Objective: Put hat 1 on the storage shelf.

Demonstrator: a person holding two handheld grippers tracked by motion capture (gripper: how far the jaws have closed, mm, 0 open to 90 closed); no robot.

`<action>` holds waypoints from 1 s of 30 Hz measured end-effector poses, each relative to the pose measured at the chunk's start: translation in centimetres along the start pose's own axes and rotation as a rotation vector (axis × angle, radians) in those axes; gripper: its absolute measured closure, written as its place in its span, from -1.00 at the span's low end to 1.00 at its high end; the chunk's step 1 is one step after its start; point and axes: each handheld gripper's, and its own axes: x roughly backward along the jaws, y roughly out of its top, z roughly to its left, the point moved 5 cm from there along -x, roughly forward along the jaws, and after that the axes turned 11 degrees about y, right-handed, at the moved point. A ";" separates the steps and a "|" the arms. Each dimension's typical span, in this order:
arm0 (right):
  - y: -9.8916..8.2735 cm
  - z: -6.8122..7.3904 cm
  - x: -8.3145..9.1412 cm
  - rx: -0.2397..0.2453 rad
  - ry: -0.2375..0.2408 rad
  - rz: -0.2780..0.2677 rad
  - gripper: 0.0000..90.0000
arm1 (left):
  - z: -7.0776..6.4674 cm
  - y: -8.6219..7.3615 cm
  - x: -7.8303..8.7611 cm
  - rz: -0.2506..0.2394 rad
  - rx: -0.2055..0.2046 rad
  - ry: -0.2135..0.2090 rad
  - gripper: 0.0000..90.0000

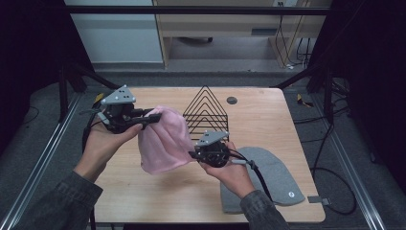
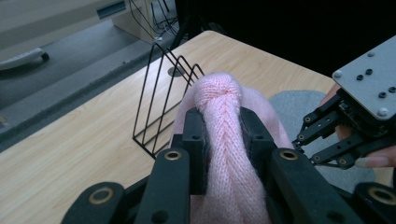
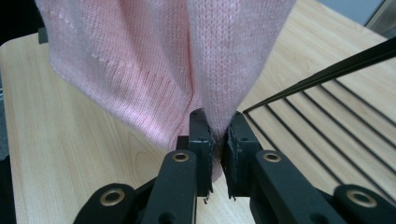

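Note:
A pink knit hat (image 1: 163,141) hangs above the wooden table (image 1: 143,191), stretched between both grippers. My left gripper (image 1: 155,116) is shut on a bunched fold at the hat's upper left; in the left gripper view its jaws (image 2: 223,121) squeeze that fold of the hat (image 2: 219,93) on both sides. My right gripper (image 1: 192,154) is shut on the hat's lower right edge. In the right gripper view its jaws (image 3: 218,123) pinch a thin fold of the pink knit (image 3: 154,60). The right gripper (image 2: 303,140) also shows in the left gripper view.
A black wire rack (image 1: 206,112) stands at the table's middle back, just behind the hat. A grey hat (image 1: 275,175) lies flat at the front right, under my right forearm. A small dark round disc (image 1: 231,100) sits in the tabletop near the far edge.

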 end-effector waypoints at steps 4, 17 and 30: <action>1.2 -0.3 0.5 0.014 0.009 -0.004 0.84 | 0.3 1.3 0.5 -0.024 -0.003 0.008 0.67; 7.4 -2.8 3.2 0.040 0.015 -0.017 0.84 | 3.2 6.1 1.6 -0.087 0.056 0.071 0.67; 9.7 -6.4 5.0 0.011 -0.034 -0.077 0.84 | 4.9 8.4 0.3 -0.152 0.062 0.093 0.67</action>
